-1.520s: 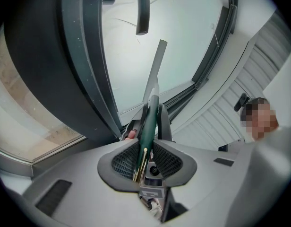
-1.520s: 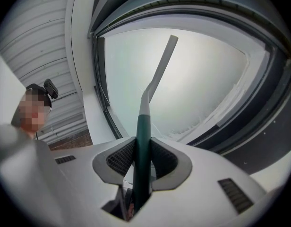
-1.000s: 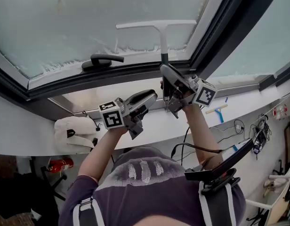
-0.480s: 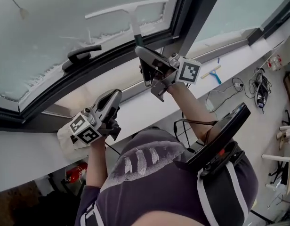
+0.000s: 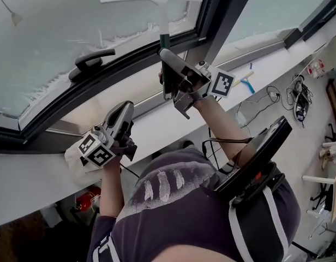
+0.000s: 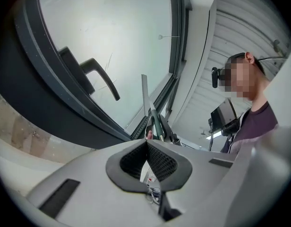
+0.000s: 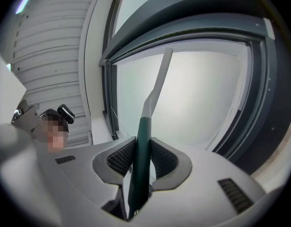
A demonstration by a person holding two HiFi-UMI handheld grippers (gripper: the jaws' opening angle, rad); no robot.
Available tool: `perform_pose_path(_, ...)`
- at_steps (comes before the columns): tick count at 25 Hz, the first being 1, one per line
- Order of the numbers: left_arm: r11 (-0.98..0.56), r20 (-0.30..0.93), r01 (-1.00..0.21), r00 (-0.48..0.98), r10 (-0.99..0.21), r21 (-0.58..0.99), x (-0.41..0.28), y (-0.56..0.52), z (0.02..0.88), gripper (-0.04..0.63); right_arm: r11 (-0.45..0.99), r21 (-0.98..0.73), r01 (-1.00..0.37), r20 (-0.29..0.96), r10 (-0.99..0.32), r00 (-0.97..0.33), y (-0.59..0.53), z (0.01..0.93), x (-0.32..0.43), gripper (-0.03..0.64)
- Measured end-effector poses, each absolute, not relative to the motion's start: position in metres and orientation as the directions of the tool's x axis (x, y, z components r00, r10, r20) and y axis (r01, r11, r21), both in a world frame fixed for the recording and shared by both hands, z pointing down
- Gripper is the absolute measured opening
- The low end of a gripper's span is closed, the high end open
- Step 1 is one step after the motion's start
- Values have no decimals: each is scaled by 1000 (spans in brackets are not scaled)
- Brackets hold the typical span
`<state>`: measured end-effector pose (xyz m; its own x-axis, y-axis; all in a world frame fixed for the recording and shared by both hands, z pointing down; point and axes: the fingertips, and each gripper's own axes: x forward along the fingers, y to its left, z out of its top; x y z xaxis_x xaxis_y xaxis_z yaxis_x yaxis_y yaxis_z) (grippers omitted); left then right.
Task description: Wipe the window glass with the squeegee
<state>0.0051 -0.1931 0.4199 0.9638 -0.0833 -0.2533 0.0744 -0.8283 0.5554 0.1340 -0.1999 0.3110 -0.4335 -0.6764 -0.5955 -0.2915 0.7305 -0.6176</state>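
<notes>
A white squeegee with a dark green handle stands upright against the frosted window glass, its blade near the top of the head view. My right gripper is shut on the green handle, which sits between both pads in the right gripper view; the white stem rises toward the pane. My left gripper hangs lower left over the sill, shut and holding nothing, its pads meeting. From the left gripper view the squeegee shows beyond its jaws.
A black window handle sits on the dark frame left of the squeegee. On the white sill lie a white cloth bundle by my left gripper, a blue-handled squeegee and cables at the right.
My left gripper has moved left and lower, away from the right one, toward the white bundle. The squeegee blade stands higher on the glass. The head view has tilted.
</notes>
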Motion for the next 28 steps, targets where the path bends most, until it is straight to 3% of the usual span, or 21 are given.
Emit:
perform_pose_path(12,-863,-170,-76,968,-184,499,97,-171,410,6,774,-576,-264,-537,-602,-591,-155,327,183,94)
perform_pose_path(19,-857,-138,-192,947,-289,478,127,-146,405,6,815,-574,-84,-570,-471,-674,-121,332,198,92)
perform_pose_path(28,-817,-139,-311,895,-423,485,127,-110,404,6,851,-523,40,-575,-317,-754,-73,326,195,92)
